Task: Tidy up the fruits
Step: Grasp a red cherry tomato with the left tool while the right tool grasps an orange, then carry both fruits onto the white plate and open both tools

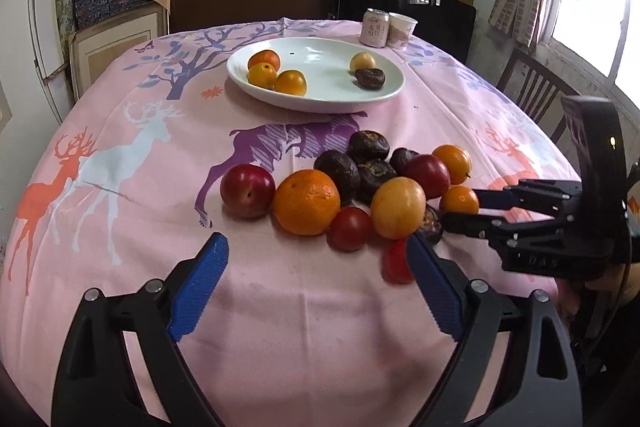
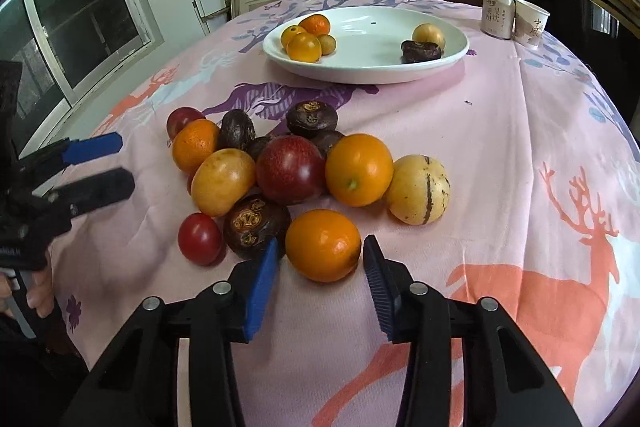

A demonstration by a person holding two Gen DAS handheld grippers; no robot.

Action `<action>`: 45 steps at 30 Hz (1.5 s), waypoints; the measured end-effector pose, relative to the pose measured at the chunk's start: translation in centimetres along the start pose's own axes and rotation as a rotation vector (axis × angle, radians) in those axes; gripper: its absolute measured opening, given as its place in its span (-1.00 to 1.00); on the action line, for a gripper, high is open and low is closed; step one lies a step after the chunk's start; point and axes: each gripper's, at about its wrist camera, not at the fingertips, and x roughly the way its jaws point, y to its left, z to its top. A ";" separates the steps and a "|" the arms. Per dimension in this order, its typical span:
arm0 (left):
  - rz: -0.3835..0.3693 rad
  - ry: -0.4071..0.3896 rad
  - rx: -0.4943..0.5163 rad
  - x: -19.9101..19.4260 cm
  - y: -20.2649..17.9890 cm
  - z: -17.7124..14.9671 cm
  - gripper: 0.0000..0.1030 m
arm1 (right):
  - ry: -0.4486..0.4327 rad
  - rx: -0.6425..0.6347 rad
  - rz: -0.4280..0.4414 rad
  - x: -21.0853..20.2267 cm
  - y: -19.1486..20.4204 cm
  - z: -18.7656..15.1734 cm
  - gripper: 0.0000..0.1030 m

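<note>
The right claw (image 2: 320, 259) brackets an orange (image 2: 322, 245) at the fruit pile's near edge — pads close, grip uncertain — bound for the plate (image 2: 360, 71) near the table's far edge; the left claw (image 1: 316, 251) gapes empty.

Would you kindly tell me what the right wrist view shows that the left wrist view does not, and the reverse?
Only the right wrist view shows the pale yellow striped round fruit at the pile's edge, and the right gripper with its jaws either side of a small orange citrus fruit.

Only the left wrist view shows the left gripper head-on, jaws wide with nothing between them, and a wooden chair back.

Both show the white oval plate, the pink drink can and the paper cup.
</note>
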 end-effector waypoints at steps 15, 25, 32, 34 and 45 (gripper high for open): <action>-0.001 0.083 0.147 3.6 -5.8 -1.4 -0.15 | -0.180 0.155 0.066 -3.9 -3.9 -2.7 -0.27; -0.061 0.034 0.108 1.6 -5.7 -1.2 -0.48 | -0.198 0.175 0.084 -4.3 -4.6 -3.2 -0.27; -0.067 -0.028 0.060 -0.8 -4.1 0.0 -0.48 | -0.204 0.173 0.090 -5.2 -4.4 -2.9 -0.27; -0.068 -0.037 0.046 -1.0 -3.5 0.4 -0.48 | -0.216 0.169 0.089 -5.9 -4.4 -2.6 -0.27; -0.102 -0.070 0.022 0.5 -1.5 6.4 -0.47 | -0.260 0.121 0.040 -8.2 -5.8 3.2 -0.26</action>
